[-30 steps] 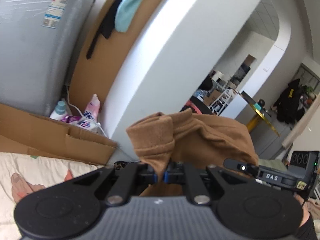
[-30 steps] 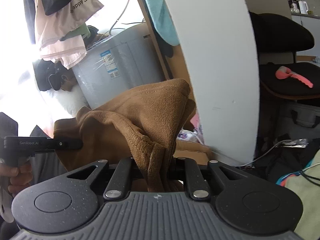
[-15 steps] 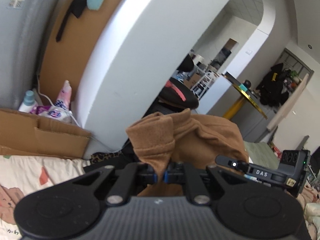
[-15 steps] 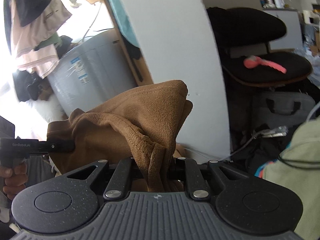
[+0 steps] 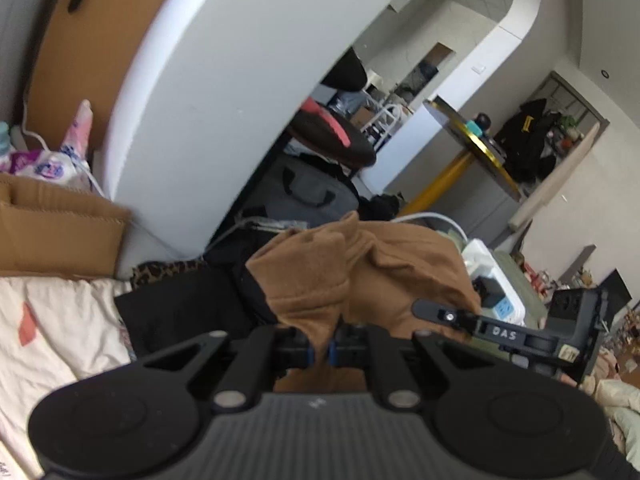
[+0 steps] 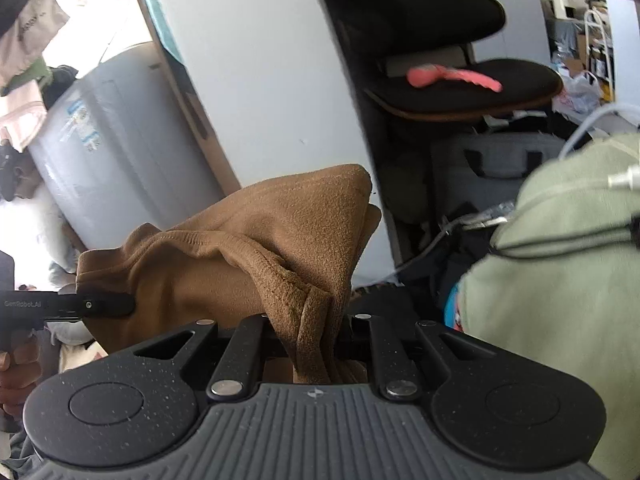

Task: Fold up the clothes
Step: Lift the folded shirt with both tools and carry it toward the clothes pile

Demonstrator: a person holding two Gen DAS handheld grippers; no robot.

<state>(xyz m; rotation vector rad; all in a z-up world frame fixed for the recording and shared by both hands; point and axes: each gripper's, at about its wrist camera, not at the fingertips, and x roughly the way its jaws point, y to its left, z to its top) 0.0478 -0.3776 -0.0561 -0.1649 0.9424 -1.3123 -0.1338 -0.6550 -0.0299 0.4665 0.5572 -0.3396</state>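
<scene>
A brown fleece garment hangs bunched in the air between my two grippers. My left gripper is shut on one bunched edge of it. My right gripper is shut on another hemmed edge of the same garment. In the left wrist view the right gripper's finger reaches into the cloth from the right. In the right wrist view the left gripper's finger reaches in from the left. The lower part of the garment is hidden behind the gripper bodies.
A cream patterned bedsheet and a black cloth lie lower left. A cardboard box, a white wall panel, a grey washing machine, a black chair and a green garment pile stand around.
Both grippers have swung to the right with the brown garment still held between them. The washing machine has slid out of the left view and the green pile has come close on the right.
</scene>
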